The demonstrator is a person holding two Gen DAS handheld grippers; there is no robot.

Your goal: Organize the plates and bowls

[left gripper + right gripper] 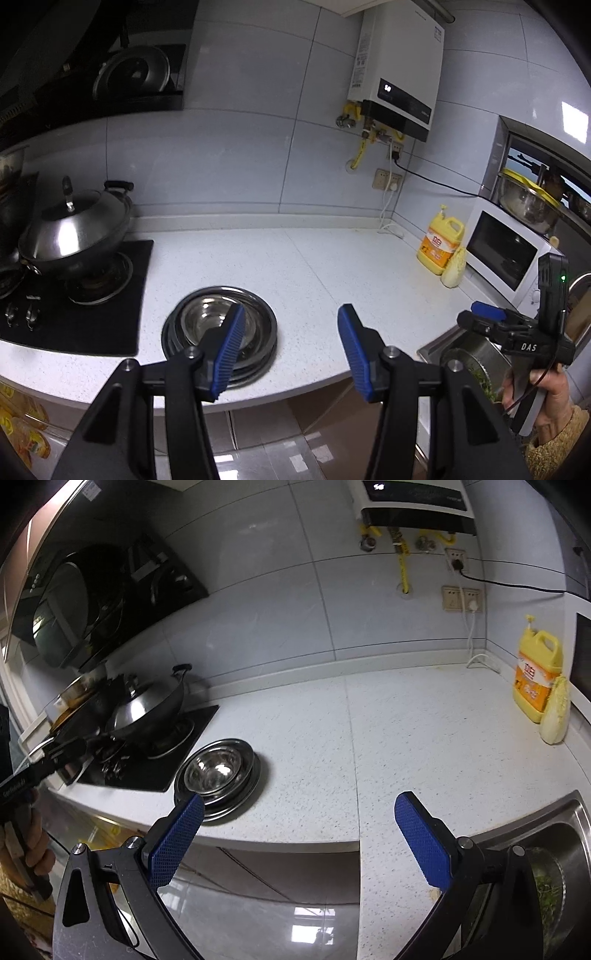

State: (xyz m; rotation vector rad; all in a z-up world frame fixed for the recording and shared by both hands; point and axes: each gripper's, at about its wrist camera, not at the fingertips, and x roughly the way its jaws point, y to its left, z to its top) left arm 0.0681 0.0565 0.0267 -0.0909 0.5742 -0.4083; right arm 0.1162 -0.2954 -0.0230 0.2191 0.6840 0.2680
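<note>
A stack of steel plates [258, 354] with a steel bowl [207, 319] nested on top sits near the front edge of the white counter [314, 273]. The stack also shows in the right wrist view [243, 775], with the bowl [212, 770] on it. My left gripper [291, 350] is open and empty, just in front of and right of the stack. My right gripper [299, 830] is open and empty, in front of the counter edge, right of the stack. It also shows at the right of the left wrist view [484, 314].
A gas stove [74, 295] with a lidded wok [77, 229] stands left of the stack. A yellow detergent jug [439, 243], a cabbage [454, 267] and a white microwave [506, 251] stand at the back right. A sink [554, 849] holding a steel pot of greens [546, 882] lies at the right.
</note>
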